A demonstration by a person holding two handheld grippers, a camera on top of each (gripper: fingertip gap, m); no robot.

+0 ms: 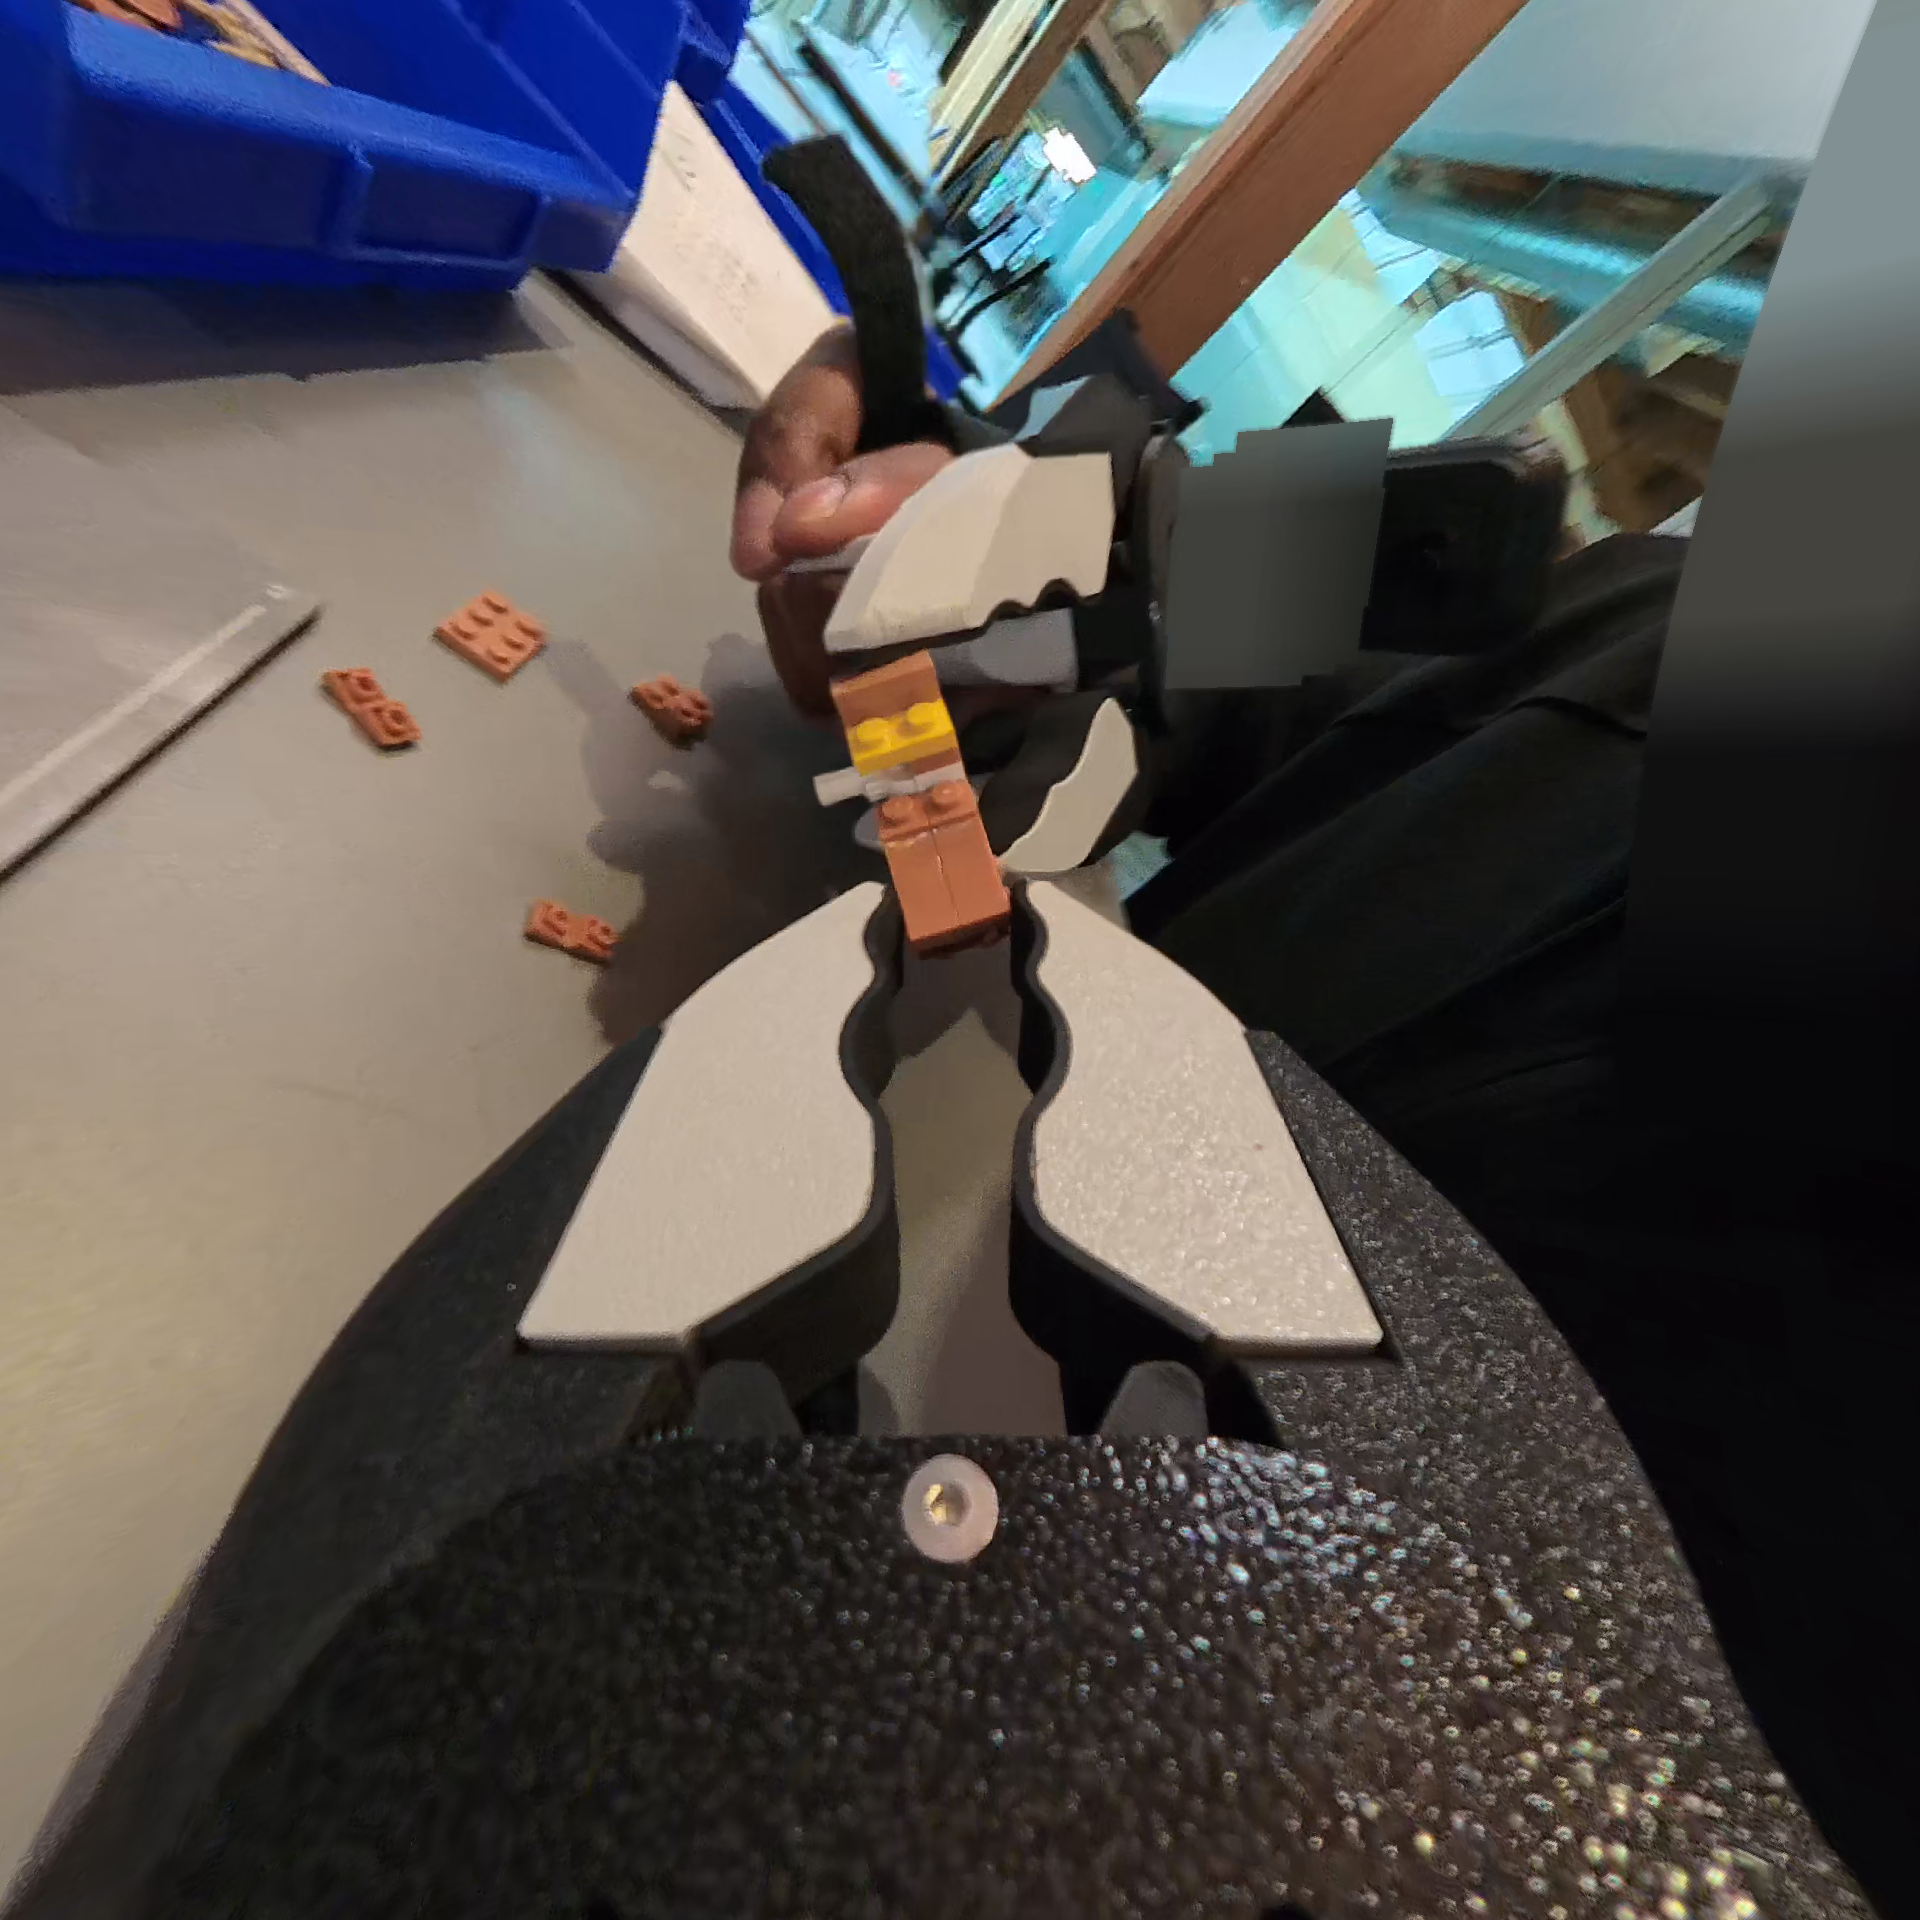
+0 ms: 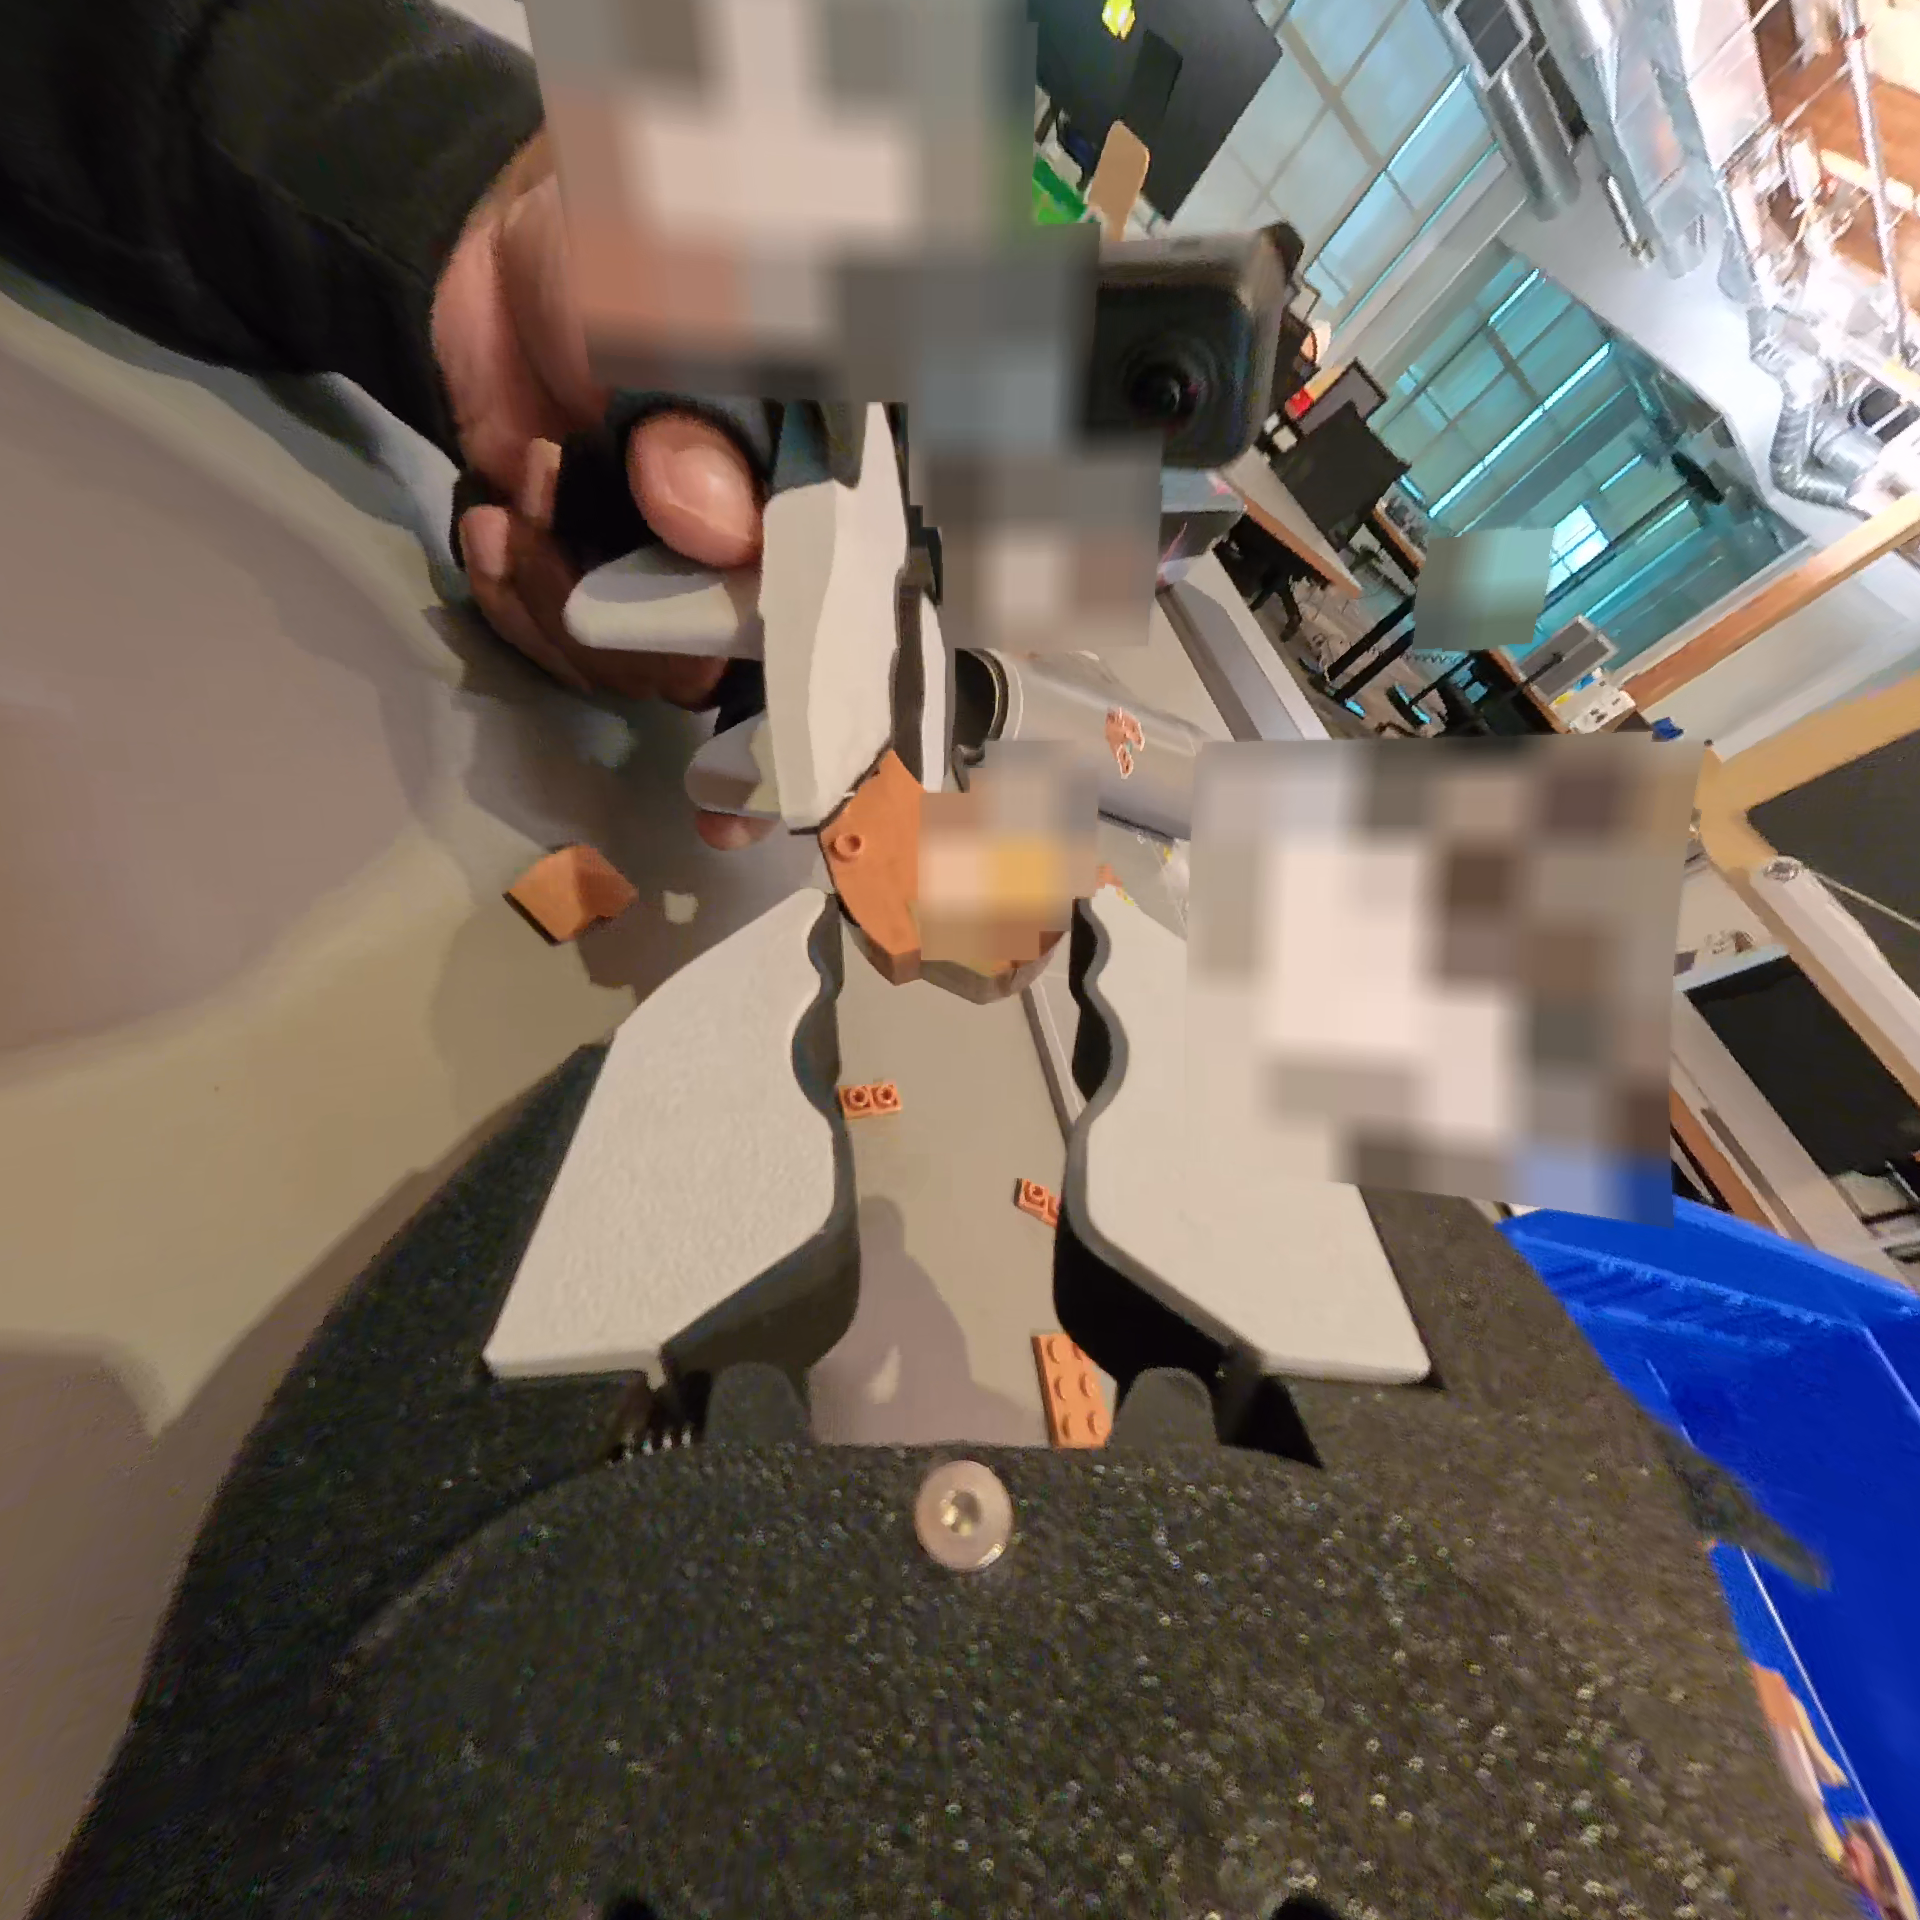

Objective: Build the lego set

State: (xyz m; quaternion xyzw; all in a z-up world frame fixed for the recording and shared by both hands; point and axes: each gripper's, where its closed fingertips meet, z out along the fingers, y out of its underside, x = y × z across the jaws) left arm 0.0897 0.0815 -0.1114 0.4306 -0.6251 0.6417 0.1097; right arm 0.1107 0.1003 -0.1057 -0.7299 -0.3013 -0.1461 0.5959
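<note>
A small brick assembly (image 1: 940,831), brown with a yellow and a pale grey layer, hangs above the grey table (image 1: 260,1039). My left gripper (image 1: 956,909) is shut on its near brown end. My right gripper (image 1: 923,753) comes in from the far side, and its upper finger (image 1: 966,561) lies on the assembly's far end. In the right wrist view my right gripper (image 2: 951,925) has the assembly (image 2: 878,894) filling the space between its fingertips. The left gripper's finger (image 2: 831,675) comes down onto the assembly from above. A blurred patch hides part of the assembly.
Loose brown plates lie on the table (image 1: 488,634) (image 1: 371,709) (image 1: 670,707) (image 1: 569,928), and a brown sloped brick (image 2: 569,891) lies apart. Blue bins (image 1: 312,156) stand at the table's back. A flat grey board (image 1: 125,665) lies to the left. A person's hands hold both grippers. The brown sloped brick (image 2: 569,891) is about 7 cm from both grippers' fingertips.
</note>
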